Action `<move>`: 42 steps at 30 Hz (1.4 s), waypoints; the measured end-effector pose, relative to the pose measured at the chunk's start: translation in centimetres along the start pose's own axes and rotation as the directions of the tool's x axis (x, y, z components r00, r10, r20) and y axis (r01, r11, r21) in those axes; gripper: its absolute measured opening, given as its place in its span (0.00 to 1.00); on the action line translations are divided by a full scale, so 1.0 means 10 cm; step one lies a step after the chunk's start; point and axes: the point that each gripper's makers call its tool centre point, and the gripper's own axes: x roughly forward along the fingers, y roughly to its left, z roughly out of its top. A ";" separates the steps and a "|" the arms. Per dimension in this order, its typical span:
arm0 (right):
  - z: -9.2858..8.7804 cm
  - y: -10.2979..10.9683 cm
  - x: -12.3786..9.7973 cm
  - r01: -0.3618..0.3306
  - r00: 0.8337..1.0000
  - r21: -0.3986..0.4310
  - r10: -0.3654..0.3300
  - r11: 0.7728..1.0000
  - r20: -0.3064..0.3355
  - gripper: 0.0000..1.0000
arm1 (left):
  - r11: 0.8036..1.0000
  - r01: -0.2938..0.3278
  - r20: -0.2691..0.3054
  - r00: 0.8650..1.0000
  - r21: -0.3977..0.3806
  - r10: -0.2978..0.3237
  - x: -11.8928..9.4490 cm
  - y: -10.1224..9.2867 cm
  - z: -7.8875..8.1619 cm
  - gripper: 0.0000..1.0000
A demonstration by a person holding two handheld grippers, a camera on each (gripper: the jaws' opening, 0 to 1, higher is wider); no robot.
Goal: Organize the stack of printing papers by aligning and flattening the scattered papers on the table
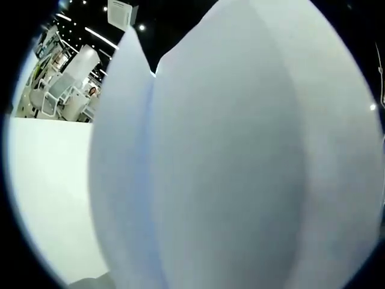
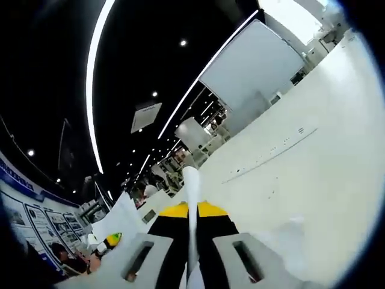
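Note:
White printing papers [image 1: 228,156] bulge up right in front of the left gripper view, in two curved sheets that part along a seam. They rise from the bottom, where my left gripper's jaws lie hidden under them. In the right gripper view a thin stack of papers [image 2: 190,198] stands edge-on between the two grey slotted jaws. My right gripper [image 2: 191,265] is shut on it. Another white sheet [image 2: 122,220] curls up at the lower left, beside a yellow-green object [image 2: 113,239].
The white table [image 1: 48,198] spreads to the left of the papers, and it appears as a broad white table surface [image 2: 313,168] on the right. Beyond it are white chairs [image 1: 66,90], a white partition panel [image 2: 252,66] and a dark ceiling with lights. A person [image 2: 63,256] sits at the lower left.

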 end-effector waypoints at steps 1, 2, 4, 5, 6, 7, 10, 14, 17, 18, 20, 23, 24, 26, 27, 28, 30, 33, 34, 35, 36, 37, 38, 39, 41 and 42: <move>0.01 0.00 0.00 -0.001 1.000 0.001 0.001 1.000 0.003 0.00 | 1.000 0.000 0.000 1.000 0.000 0.000 0.00 0.00 0.00 0.08; 0.02 0.00 -0.01 -0.002 1.000 0.001 0.002 1.000 0.005 0.00 | 1.000 0.000 0.000 1.000 0.000 0.000 0.00 0.00 0.00 0.08; 0.03 0.04 -0.02 -0.010 1.000 0.003 0.010 1.000 0.010 0.00 | 1.000 0.000 0.000 1.000 0.000 0.000 0.00 0.00 0.00 0.08; 0.04 0.06 -0.02 -0.016 1.000 0.003 0.016 1.000 0.013 0.00 | 1.000 0.000 0.000 1.000 0.001 0.000 0.00 0.00 0.00 0.08; 0.05 0.08 -0.03 -0.020 1.000 0.003 0.020 1.000 0.016 0.00 | 1.000 0.000 0.000 1.000 0.001 0.000 0.00 0.00 0.00 0.08; 0.06 0.09 -0.03 -0.023 1.000 0.003 0.023 1.000 0.018 0.00 | 1.000 0.000 0.000 1.000 0.001 0.000 0.00 0.00 0.00 0.08; 0.09 0.13 -0.03 -0.034 0.999 -0.001 0.034 0.999 0.023 0.00 | 1.000 0.000 0.000 1.000 0.001 0.000 0.00 0.00 0.00 0.08; 0.10 0.18 -0.03 -0.048 0.998 -0.002 0.048 0.999 0.032 0.00 | 1.000 -0.001 0.000 1.000 0.003 0.001 0.00 0.01 0.00 0.08; 0.07 0.25 -0.04 -0.056 0.998 -0.001 0.056 0.998 0.034 0.00 | 1.000 -0.001 0.000 1.000 0.004 0.001 0.00 0.01 0.00 0.08; 0.06 0.26 -0.05 -0.057 0.998 -0.001 0.057 0.998 0.035 0.00 | 1.000 -0.001 0.001 1.000 0.004 0.001 0.00 0.01 0.00 0.08; 0.07 0.26 -0.05 -0.059 0.998 -0.002 0.059 0.998 0.037 0.00 | 1.000 -0.001 0.001 1.000 0.004 0.001 0.00 0.02 0.00 0.08; 0.11 0.22 -0.04 -0.062 0.997 -0.004 0.062 0.998 0.040 0.00 | 1.000 -0.001 0.001 1.000 0.004 0.001 0.00 0.02 0.00 0.08; 0.12 0.22 -0.04 -0.063 0.997 -0.005 0.063 0.998 0.040 0.00 | 1.000 -0.001 0.001 1.000 0.005 0.001 0.00 0.02 0.00 0.08; 0.12 0.23 -0.03 -0.067 0.997 -0.006 0.067 0.998 0.041 0.00 | 1.000 -0.001 0.001 1.000 0.005 0.001 0.01 0.03 0.00 0.08; 0.15 0.21 -0.03 -0.068 0.997 -0.007 0.068 0.998 0.042 0.00 | 1.000 -0.001 0.001 1.000 0.005 0.001 0.01 0.03 0.00 0.08; 0.16 0.20 -0.03 -0.070 0.997 -0.008 0.070 0.998 0.043 0.00 | 1.000 -0.001 0.001 1.000 0.005 0.001 0.01 0.03 0.00 0.08; 0.18 0.23 -0.03 -0.075 0.996 -0.011 0.076 0.997 0.046 0.00 | 1.000 -0.001 0.001 1.000 0.004 0.001 0.01 0.03 0.01 0.08; 0.22 0.23 -0.03 -0.086 0.995 -0.016 0.086 0.996 0.055 0.00 | 1.000 0.000 0.001 1.000 0.004 0.000 0.01 0.04 0.01 0.08; 0.23 0.24 -0.03 -0.090 0.994 -0.021 0.091 0.996 0.059 0.00 | 1.000 0.000 0.001 1.000 0.004 0.000 0.01 0.04 0.01 0.08; 0.25 0.24 -0.03 -0.096 0.993 -0.019 0.097 0.995 0.062 0.00 | 1.000 0.000 0.001 1.000 0.004 0.000 0.01 0.04 0.01 0.08; 0.25 0.25 -0.03 -0.101 0.993 -0.015 0.102 0.995 0.063 0.00 | 1.000 0.000 0.001 1.000 0.004 0.000 0.01 0.04 0.01 0.08; 0.26 0.26 -0.02 -0.102 0.993 -0.017 0.103 0.995 0.065 0.00 | 1.000 0.000 0.001 1.000 0.004 0.000 0.01 0.04 0.01 0.08; 0.26 0.27 -0.02 -0.103 0.992 -0.022 0.104 0.994 0.065 0.00 | 1.000 0.000 0.001 1.000 0.004 0.000 0.01 0.04 0.01 0.08; 0.26 0.27 -0.02 -0.103 0.992 -0.026 0.104 0.994 0.065 0.00 | 1.000 0.000 0.000 1.000 0.004 0.000 0.01 0.04 0.01 0.08; 0.27 0.29 -0.02 -0.112 0.991 -0.027 0.113 0.993 0.068 0.00 | 1.000 -0.001 0.000 1.000 0.004 0.001 0.01 0.04 0.01 0.08; 0.28 0.30 -0.03 -0.117 0.991 -0.026 0.118 0.993 0.070 0.00 | 1.000 -0.001 0.000 1.000 0.004 0.001 0.01 0.04 0.01 0.08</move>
